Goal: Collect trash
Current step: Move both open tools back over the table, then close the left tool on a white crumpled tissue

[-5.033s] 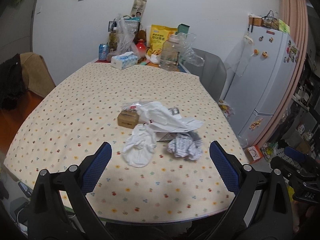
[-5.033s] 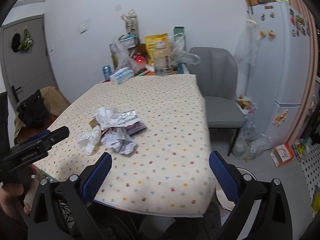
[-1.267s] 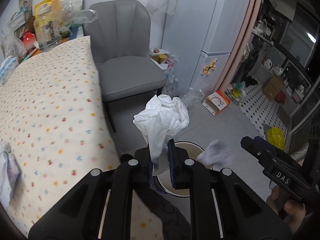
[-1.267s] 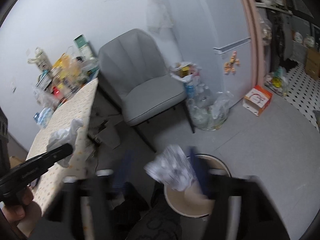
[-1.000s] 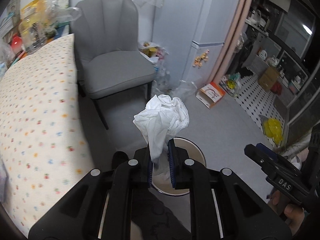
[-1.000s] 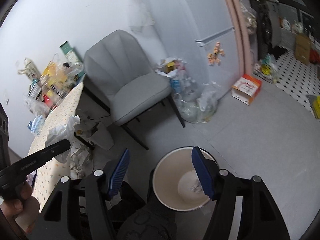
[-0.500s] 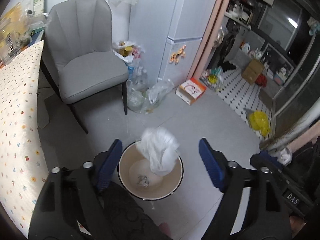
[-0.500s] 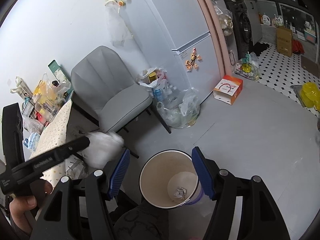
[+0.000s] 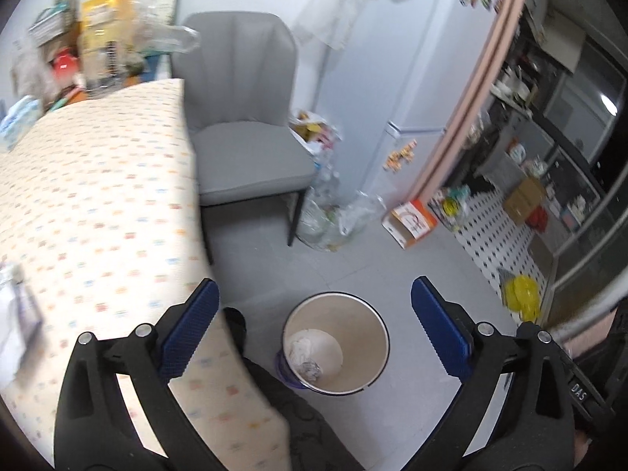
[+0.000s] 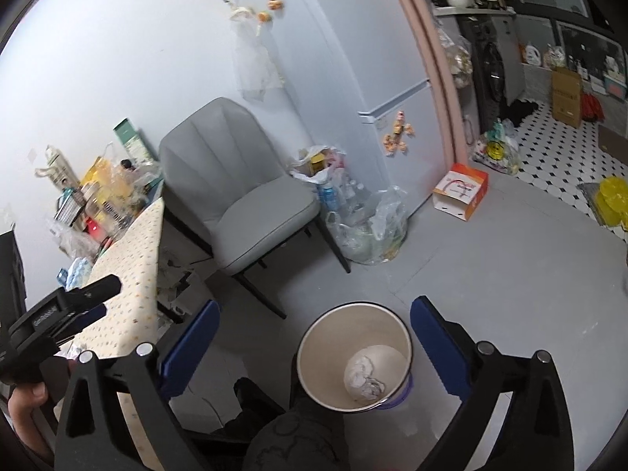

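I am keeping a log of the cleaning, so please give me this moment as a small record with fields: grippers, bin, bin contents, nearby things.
left gripper: open, holding nothing
right gripper: open, holding nothing
bin: upright on the floor, below both grippers
bin contents: crumpled paper at the bottom
nearby: grey chair, table with dotted cloth

Cream bin (image 9: 373, 337), white crumpled trash (image 10: 363, 376) inside; grey chair (image 9: 243, 145); dotted cream tablecloth (image 9: 98, 180).

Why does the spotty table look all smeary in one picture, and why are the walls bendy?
In the left wrist view the table is streaked by motion blur, while the bin stays fairly sharp. In the right wrist view the table looks crisper. Both fisheye lenses bend straight edges, like the fridge, and darken the corners.
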Demonstrator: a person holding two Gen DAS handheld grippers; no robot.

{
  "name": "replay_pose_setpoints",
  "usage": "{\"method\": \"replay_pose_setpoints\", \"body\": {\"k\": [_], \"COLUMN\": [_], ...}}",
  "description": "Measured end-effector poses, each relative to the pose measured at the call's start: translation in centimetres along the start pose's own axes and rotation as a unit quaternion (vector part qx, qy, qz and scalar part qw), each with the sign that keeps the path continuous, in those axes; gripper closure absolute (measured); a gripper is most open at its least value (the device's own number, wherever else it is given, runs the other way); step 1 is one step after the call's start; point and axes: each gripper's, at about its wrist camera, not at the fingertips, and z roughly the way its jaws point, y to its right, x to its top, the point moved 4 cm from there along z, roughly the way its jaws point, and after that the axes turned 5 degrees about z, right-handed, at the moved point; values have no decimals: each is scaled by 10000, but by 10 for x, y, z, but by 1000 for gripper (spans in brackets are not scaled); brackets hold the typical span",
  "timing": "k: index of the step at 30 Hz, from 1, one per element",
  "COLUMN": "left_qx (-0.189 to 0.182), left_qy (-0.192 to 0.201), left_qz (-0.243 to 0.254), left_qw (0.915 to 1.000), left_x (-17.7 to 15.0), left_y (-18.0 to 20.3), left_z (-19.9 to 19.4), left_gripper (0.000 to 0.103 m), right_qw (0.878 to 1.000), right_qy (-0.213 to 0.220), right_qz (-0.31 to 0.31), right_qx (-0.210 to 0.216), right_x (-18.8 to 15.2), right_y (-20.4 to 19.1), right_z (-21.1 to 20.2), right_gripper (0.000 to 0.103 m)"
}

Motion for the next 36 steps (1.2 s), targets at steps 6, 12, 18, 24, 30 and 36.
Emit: {"method": "replay_pose_setpoints", "body": {"k": [6, 12, 18, 24, 30, 36], "left_qx": [195, 352, 541, 716, 884, 1050], "left_qy": [257, 437, 657, 871, 988, 1046], "left_qz": [-165, -426, -696, -931, -1195, -1518], "left_qw": [9993, 9975, 9939, 9893, 9839, 9772], "left_x": [-4, -19, -32, -49, -66, -86], "left_y": [-40, -81, -122, -158, -197, -237], "left_z": [-42, -78, -114, -144, -165, -179], "left_gripper": [6, 6, 6, 6, 6, 6], "right_qw": [9991, 9957, 9903, 9841, 9787, 9723], "right_qy": [-72, -163, -268, -331, -411, -521], "right_qz": [-373, -805, -1187, -1532, -1746, -2001], "right_qx": [196, 431, 677, 838, 998, 1093], "right_x": [-11, -27, -45, -63, -81, -101], "right_y": [-50, -104, -153, -192, -226, -254], "right_z": [-5, -11, -19, -25, -27, -27], "right_gripper": [8, 8, 8, 8, 8, 8]}}
